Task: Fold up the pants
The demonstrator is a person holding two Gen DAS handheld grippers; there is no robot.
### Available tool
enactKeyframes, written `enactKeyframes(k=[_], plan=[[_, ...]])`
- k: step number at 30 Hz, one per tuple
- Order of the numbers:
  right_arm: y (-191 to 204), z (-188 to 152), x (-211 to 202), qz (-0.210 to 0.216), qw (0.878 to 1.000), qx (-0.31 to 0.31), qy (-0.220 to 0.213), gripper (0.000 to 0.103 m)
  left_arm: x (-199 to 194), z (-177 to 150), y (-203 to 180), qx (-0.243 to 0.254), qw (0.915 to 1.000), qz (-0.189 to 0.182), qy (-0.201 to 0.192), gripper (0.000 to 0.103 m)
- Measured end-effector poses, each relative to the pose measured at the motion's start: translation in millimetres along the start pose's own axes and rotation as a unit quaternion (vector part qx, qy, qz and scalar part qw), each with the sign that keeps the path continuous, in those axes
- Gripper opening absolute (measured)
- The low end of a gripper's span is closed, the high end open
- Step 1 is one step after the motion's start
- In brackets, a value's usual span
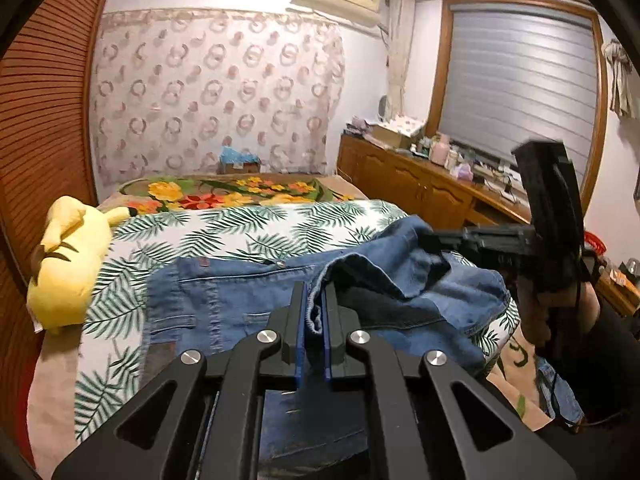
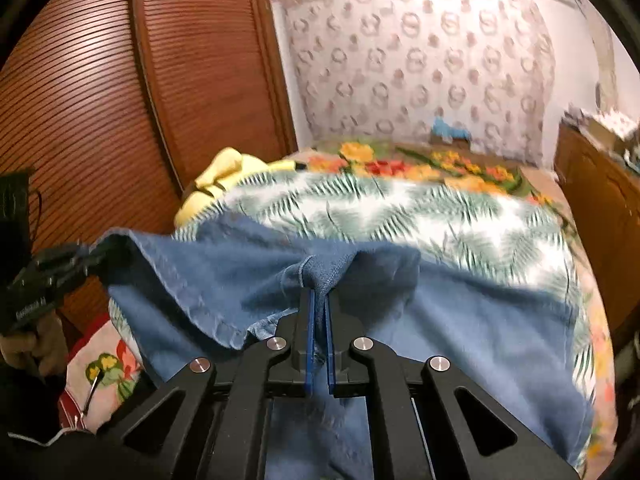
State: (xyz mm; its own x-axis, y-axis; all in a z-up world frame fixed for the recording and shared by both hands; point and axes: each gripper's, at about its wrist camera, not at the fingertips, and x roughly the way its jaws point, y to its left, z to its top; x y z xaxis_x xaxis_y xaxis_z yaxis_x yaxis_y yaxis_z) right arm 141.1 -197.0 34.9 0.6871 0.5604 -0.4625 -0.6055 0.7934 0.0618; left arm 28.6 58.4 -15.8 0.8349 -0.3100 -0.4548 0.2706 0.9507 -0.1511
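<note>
**A:** Start with your left gripper (image 1: 316,304). How do its jaws stand?

**B:** Clenched on cloth. The two blue pads (image 1: 301,336) are nearly together, and a hemmed edge of the jeans (image 1: 224,296) is bunched between them, rising up out of the jaws and curling over the tips.

**A:** And your right gripper (image 2: 319,304)?

**B:** The same: its jaws are drawn in tight, with a fold of denim squeezed between the blue pads (image 2: 310,344) and puckering into a small peak just past the fingertips. In the left wrist view you can see that gripper (image 1: 436,240) from the side, off to the right, its tips buried in a raised corner of the denim.

**A:** Where do the jeans lie from there?

**B:** From your left gripper they spread away to the left, flat on the leaf-print sheet (image 1: 248,228), seams and a pocket showing. Between your two grippers the cloth is lifted off the bed and hangs in a slack fold with a dark hollow under it. In the right wrist view the denim (image 2: 460,320) drapes out from the pinch on both sides, and its hem runs left toward your other gripper (image 2: 60,268), which grips that far corner.

**A:** Anything around it?

**B:** A yellow plush toy (image 1: 68,272) lies at the left edge of the bed, apart from the jeans. A floral blanket (image 1: 240,192) covers the far end, beyond the leaf-print sheet.
</note>
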Motion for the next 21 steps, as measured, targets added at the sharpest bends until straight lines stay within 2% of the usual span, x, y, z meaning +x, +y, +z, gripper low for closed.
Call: enactKeyframes(k=[3,9,21], plan=[[13.6,20.9,4.6,0.015,1.0,-0.019,-0.016,0.003,-11.7,-4.8,10.6,-0.012,0.9999,0.009,-0.007,0.008],[43.3,51.4,34.2,0.044,0.997,-0.052,-0.02,0.003,-26.3,-15.4,31.7,-0.037,0.9988,0.028,-0.015,0.008],[66.7,84.0,124.4,0.061,0.993,-0.093,0.037,0.003,-21.4,-43.5,64.2,-0.07,0.9958,0.057,0.013,0.008]])
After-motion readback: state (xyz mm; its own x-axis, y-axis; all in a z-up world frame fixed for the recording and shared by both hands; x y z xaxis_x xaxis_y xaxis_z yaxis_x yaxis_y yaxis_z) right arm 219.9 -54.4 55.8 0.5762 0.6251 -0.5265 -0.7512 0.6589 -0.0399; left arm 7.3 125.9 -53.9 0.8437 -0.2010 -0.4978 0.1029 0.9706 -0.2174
